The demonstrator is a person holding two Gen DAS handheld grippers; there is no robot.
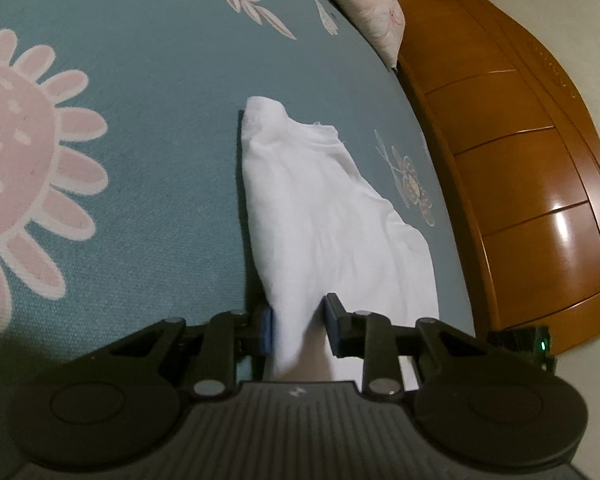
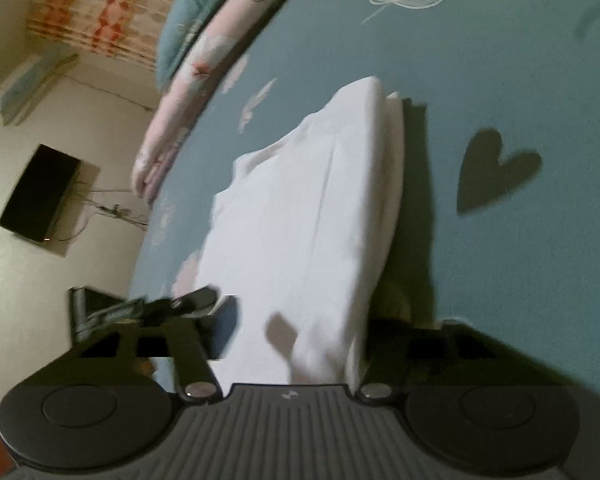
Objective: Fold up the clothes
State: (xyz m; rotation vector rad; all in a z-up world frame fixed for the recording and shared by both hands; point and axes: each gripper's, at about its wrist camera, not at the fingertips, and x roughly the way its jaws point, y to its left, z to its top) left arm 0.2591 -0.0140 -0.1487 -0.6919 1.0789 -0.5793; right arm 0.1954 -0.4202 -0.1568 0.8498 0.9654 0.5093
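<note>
Left gripper (image 1: 298, 326): jaws are standing a little apart with a fold of the white garment (image 1: 328, 216) running between them; the blue pads (image 1: 266, 330) are flanking the cloth. Whether they are pinching it or just straddling it, I cannot tell.

Right gripper (image 2: 296, 320): the garment (image 2: 304, 216) is passing between its jaws too, wider apart here. The right finger is mostly hidden behind cloth and shadow, and the frame is motion-blurred, so grip state cannot be told.

Garment position: it is lying on the bed (image 1: 148, 168), on a teal sheet printed with pink flowers and leaf outlines. It is folded into a long, narrow strip, several layers thick, stretching away from both grippers. The near end is rising off the sheet toward the jaws; the far end is resting flat.

Surroundings, left view: a wooden footboard (image 1: 512, 184) is bordering the bed on the right, and a pink pillow (image 1: 364, 4) is sitting at the top edge.

Right view: a pink and teal quilt (image 2: 196, 76) is bunched along the bed's far edge. A dark heart print (image 2: 492, 168) is showing on the sheet right of the garment. A black box (image 2: 40, 192) with cables is hanging on the wall.
</note>
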